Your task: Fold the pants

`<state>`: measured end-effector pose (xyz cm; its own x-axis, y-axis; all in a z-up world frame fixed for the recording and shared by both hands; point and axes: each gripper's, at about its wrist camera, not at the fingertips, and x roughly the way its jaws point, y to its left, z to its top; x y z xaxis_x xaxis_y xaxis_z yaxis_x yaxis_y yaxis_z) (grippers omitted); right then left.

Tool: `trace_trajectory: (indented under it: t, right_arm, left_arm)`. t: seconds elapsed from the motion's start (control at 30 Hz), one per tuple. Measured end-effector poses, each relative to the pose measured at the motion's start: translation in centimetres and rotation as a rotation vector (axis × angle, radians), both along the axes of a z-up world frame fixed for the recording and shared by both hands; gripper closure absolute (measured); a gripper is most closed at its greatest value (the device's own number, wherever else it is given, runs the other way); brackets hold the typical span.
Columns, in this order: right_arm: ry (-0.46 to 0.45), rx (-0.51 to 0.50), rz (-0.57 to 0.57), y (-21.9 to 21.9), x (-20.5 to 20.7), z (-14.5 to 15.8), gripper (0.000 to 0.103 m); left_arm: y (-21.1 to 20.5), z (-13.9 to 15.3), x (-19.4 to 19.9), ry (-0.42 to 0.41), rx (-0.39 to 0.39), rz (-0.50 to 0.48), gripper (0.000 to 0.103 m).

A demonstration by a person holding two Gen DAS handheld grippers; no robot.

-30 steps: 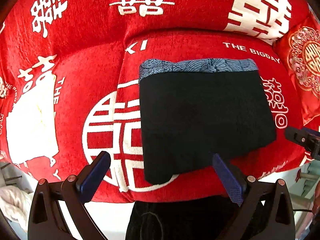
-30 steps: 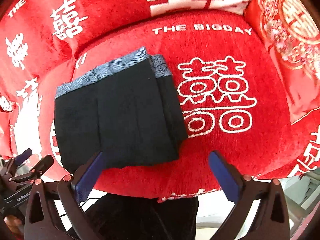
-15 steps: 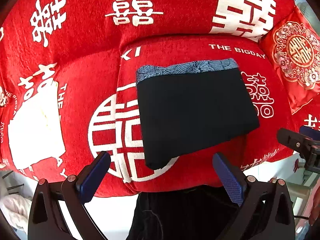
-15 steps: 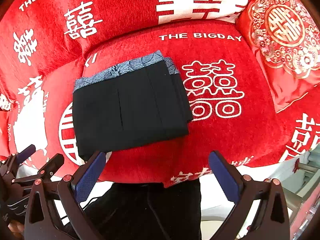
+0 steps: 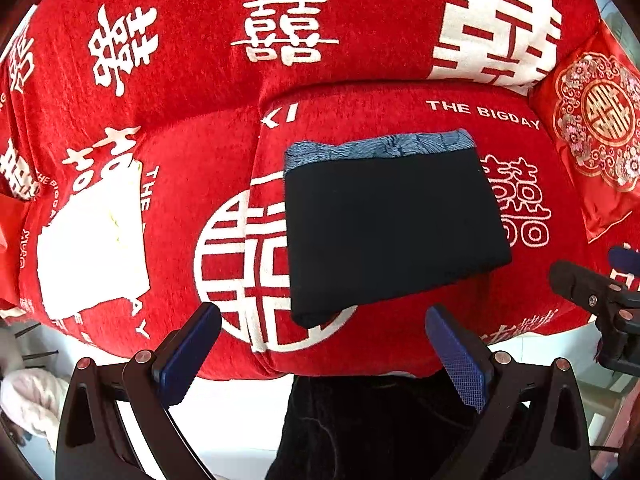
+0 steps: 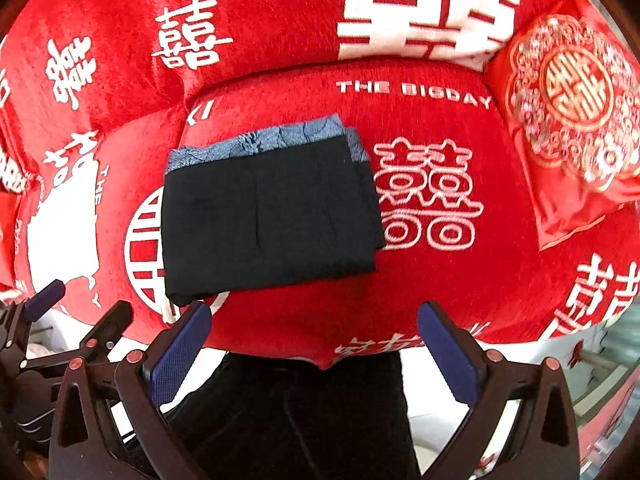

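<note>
I see the pants point(image 5: 394, 224) folded on the red sofa point(image 5: 192, 152), layers hidden (all black). Left gripper point(image 5: 324, 354) and right gripper point(image 6: 314, 350) fingers wide, empty, near the edge.

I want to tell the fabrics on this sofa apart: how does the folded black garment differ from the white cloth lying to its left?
The black garment is dark with a blue-grey patterned waistband; the white cloth is plain and glaringly bright, its detail washed out. The garment is a neat rectangle with stacked layers showing at its right edge; the cloth has an irregular outline. The garment lies on the middle seat cushion, the cloth on the cushion to its left. Both lie flat on the red sofa cover, untouched by either gripper.
</note>
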<state>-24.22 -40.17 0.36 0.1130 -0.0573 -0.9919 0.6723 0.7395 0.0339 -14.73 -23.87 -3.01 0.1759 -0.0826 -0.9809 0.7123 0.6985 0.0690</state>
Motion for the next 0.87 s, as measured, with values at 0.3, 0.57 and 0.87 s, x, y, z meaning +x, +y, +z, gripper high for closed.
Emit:
trace_trajectory:
  t: [0.3, 0.57, 0.87]
  right_arm:
    - [0.009, -0.030, 0.076, -0.4, 0.1, 0.4, 0.000]
    - [0.020, -0.027, 0.102, -0.2, 0.2, 0.0, 0.000]
    - [0.020, -0.015, 0.090, -0.3, 0.2, -0.3, 0.000]
  left_arm:
    - [-1.1, 0.3, -1.0, -0.015, 0.020, 0.020, 0.000]
    - [-1.4, -0.1, -1.4, -0.020, 0.041, 0.025, 0.000]
    - [-1.4, 0.3, -1.5, -0.025, 0.014, 0.005, 0.000]
